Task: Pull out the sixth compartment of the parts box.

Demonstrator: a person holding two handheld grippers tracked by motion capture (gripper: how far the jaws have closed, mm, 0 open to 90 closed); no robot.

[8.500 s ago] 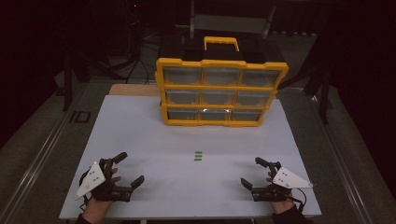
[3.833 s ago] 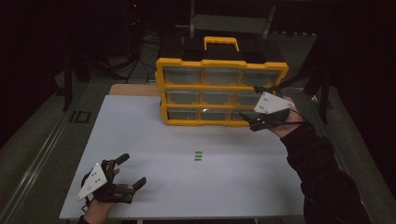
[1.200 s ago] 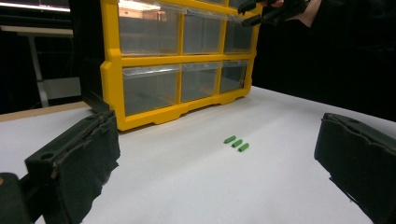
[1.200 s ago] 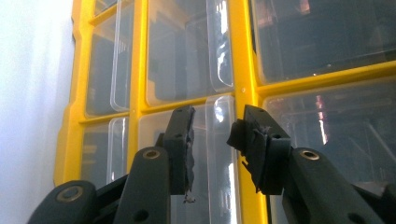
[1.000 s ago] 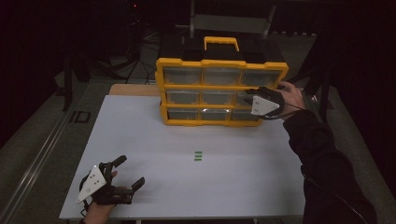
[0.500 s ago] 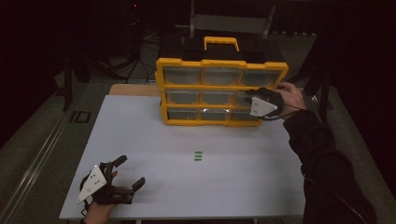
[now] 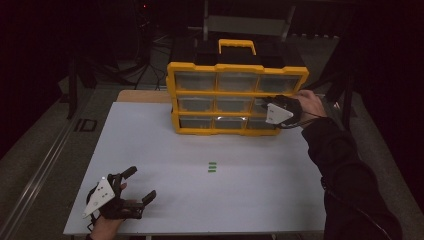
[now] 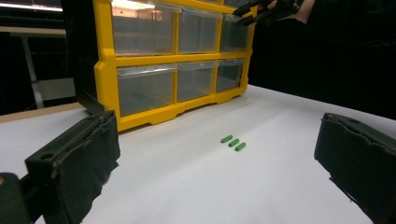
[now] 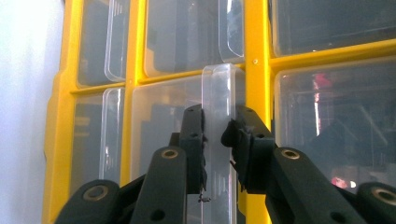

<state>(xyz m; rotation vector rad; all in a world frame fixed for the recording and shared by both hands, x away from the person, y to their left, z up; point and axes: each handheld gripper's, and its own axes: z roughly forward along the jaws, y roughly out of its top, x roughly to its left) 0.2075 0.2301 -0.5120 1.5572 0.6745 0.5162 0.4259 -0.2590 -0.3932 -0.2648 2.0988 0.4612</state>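
Right gripper [image 9: 215, 128] pinching a drawer pull on the yellow organizer [image 7: 237, 97].

At about two o'clock on the white table [image 7: 200, 200], the right gripper has just been closing, and its pads now sit on both sides of the clear drawer handle [image 9: 217, 93] in the cabinet's middle row, right-hand column. At seven o'clock, the left gripper [image 7: 122, 195] rests on the tabletop with jaws spread wide and nothing between them. Three small green pieces [image 7: 212, 167] lie near the table's centre, well apart from both grippers.
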